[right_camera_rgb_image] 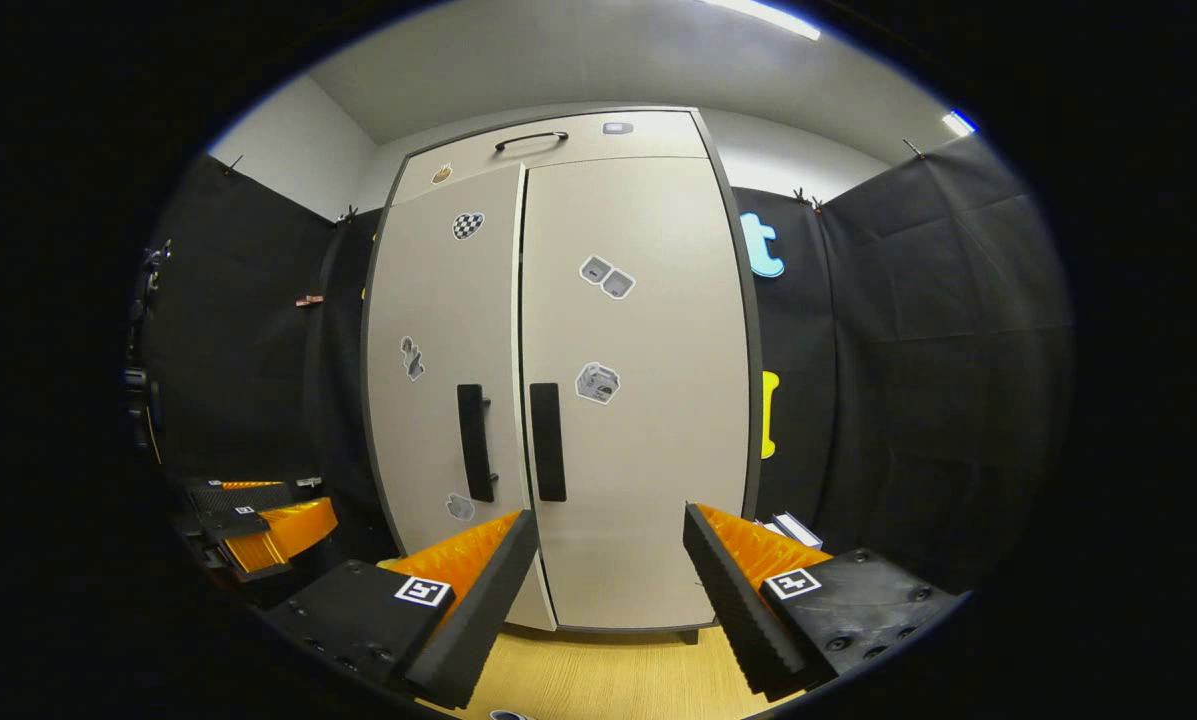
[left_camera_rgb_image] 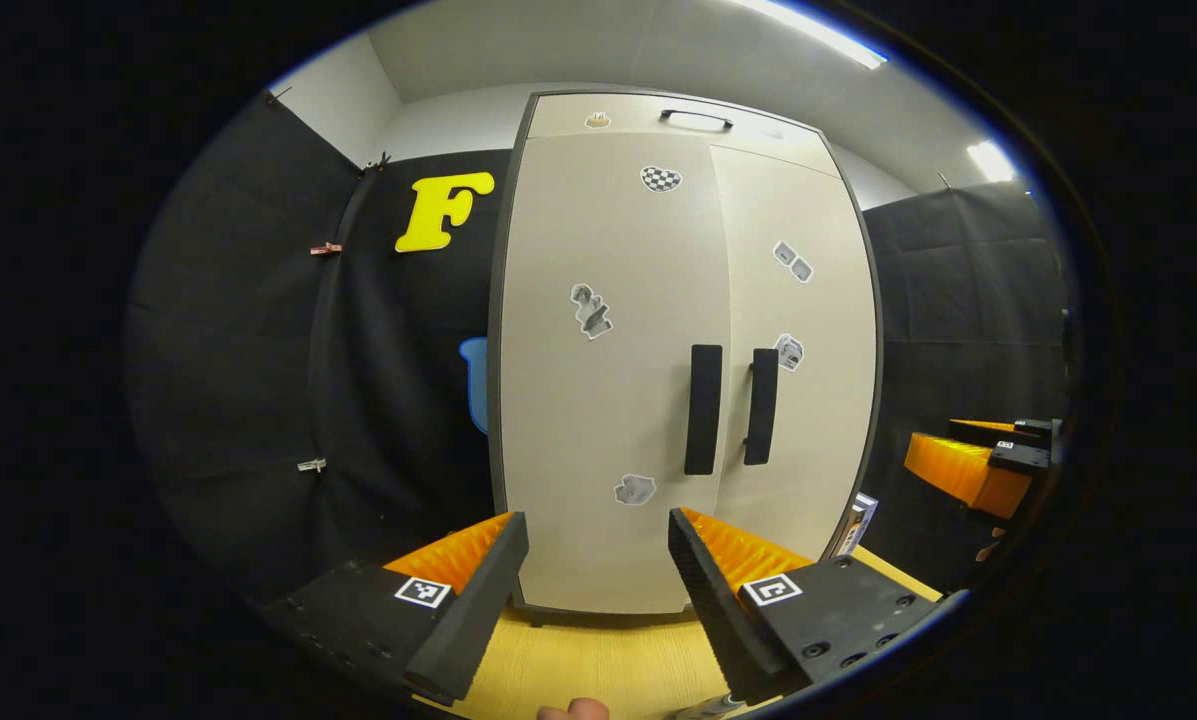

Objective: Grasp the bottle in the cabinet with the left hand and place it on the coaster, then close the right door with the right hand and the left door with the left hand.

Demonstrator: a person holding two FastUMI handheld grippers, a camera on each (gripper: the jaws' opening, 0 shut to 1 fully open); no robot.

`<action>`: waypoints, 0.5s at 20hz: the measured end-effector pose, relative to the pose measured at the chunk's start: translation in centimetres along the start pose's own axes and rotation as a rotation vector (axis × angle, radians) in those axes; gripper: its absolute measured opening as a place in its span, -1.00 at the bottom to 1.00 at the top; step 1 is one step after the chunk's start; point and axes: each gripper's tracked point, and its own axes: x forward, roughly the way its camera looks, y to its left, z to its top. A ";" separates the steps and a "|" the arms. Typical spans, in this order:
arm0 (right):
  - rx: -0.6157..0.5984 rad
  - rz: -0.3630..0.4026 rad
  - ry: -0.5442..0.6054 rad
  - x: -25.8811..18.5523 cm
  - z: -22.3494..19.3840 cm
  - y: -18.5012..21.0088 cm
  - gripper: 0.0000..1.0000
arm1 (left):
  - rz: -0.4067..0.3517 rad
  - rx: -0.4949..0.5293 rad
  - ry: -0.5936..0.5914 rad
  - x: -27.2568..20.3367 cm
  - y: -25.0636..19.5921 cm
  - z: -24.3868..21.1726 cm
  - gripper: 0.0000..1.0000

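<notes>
A: Nearest first. What are the two tools doing?

B: The left gripper (left_camera_rgb_image: 598, 565) stands wide apart with nothing between its ribbed orange-and-black fingers (left_camera_rgb_image: 463, 560). The right gripper (right_camera_rgb_image: 608, 565) is just as wide and just as bare. Both hang over the pale yellow wood-grain worktop (left_camera_rgb_image: 588, 660), and a fingertip (left_camera_rgb_image: 573, 710) peeks in at the bottom edge of the left gripper view.

A: And beyond the fingers?

B: The tall beige two-door cabinet (left_camera_rgb_image: 608, 400) stands straight ahead on the worktop, both doors flush and closed. The left door's black vertical bar handle (left_camera_rgb_image: 703, 408) and the right door's black vertical bar handle (left_camera_rgb_image: 761, 406) sit just beside each other at the centre seam, their long axes upright. Small stickers dot the panels.

A: Where is the bottle?

B: I cannot see it; if it is in the cabinet, it is behind those closed doors. I can't pick out a coaster either. A flat light object (right_camera_rgb_image: 788, 528) lies by the cabinet's right foot, too small to identify.

A: So what does the coming move turn on?

B: I judge the doors must open first. From the left gripper the left handle lies ahead and slightly right of centre; from the right gripper the right handle (right_camera_rgb_image: 547, 442) lies ahead and slightly left. Each gripper is nearer its own door, and the open jaws would have to close sideways across an upright bar.
</notes>
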 end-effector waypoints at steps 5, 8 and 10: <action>-0.012 -0.007 0.002 0.1 -0.1 -0.1 0.96 | 0.003 0.009 -0.009 -0.1 0.2 0.4 0.81; -0.019 -0.012 0.010 0.1 -0.3 -0.2 0.96 | 0.003 0.024 -0.014 -0.1 0.3 0.5 0.81; -0.028 -0.017 0.016 0.1 -0.6 -0.3 0.96 | 0.003 0.027 -0.016 -0.1 0.2 0.6 0.81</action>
